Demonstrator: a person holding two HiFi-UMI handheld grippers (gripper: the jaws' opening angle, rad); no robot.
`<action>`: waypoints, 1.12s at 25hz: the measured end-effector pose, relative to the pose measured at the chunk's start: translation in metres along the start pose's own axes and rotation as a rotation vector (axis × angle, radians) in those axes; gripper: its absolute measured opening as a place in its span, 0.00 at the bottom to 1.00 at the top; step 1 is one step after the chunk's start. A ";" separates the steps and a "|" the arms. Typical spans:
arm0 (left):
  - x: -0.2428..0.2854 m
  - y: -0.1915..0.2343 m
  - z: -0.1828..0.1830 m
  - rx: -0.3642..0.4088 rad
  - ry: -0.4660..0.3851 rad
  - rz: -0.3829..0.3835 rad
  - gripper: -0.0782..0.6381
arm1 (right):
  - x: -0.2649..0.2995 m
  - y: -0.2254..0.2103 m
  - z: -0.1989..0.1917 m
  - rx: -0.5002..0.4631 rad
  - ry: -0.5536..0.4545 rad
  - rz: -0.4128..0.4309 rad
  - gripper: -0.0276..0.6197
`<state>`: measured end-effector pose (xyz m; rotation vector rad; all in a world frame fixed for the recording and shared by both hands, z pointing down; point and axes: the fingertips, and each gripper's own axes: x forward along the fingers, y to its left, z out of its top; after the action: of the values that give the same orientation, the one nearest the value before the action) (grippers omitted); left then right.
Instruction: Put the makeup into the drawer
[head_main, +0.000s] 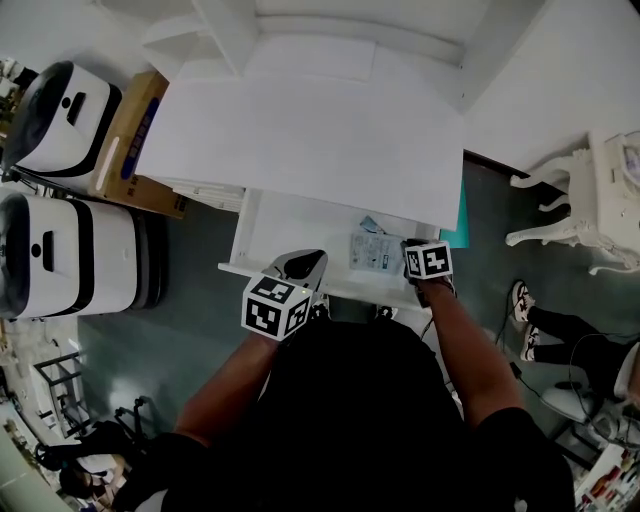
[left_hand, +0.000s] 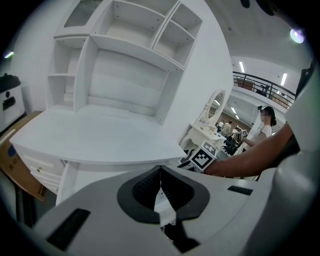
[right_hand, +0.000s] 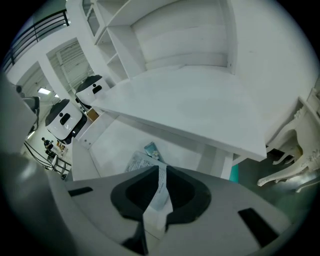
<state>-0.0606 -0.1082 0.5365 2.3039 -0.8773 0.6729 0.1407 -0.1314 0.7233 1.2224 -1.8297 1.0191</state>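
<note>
The drawer (head_main: 248, 232) of the white vanity desk (head_main: 300, 130) is pulled out. A white and blue printed makeup packet (head_main: 375, 250) lies flat on its floor, right of middle. My right gripper (head_main: 412, 246) reaches down into the drawer at the packet's right edge. In the right gripper view the jaws (right_hand: 163, 167) stand a narrow slit apart, open, with the packet's (right_hand: 140, 161) near edge showing in the gap. A small teal item (right_hand: 151, 149) lies beside the packet. My left gripper (head_main: 305, 262) hovers over the drawer's front edge, its jaws (left_hand: 160, 170) shut and empty.
Two white machines (head_main: 60, 110) (head_main: 70, 255) and a cardboard box (head_main: 135, 140) stand left of the desk. A white ornate table (head_main: 600, 200) and another person's feet (head_main: 522, 300) are at the right. Shelves (left_hand: 125, 65) rise behind the desktop.
</note>
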 end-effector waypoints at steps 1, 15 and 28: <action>0.001 0.000 0.001 0.003 -0.002 -0.008 0.12 | -0.005 0.002 0.001 0.009 -0.014 -0.001 0.11; 0.002 -0.009 0.010 0.133 0.014 -0.157 0.12 | -0.094 0.057 0.014 0.162 -0.271 0.029 0.10; -0.004 -0.021 0.000 0.226 0.059 -0.295 0.12 | -0.162 0.103 0.004 0.265 -0.447 0.019 0.10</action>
<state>-0.0477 -0.0938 0.5268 2.5297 -0.4375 0.7353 0.0932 -0.0465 0.5579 1.7052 -2.0872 1.0885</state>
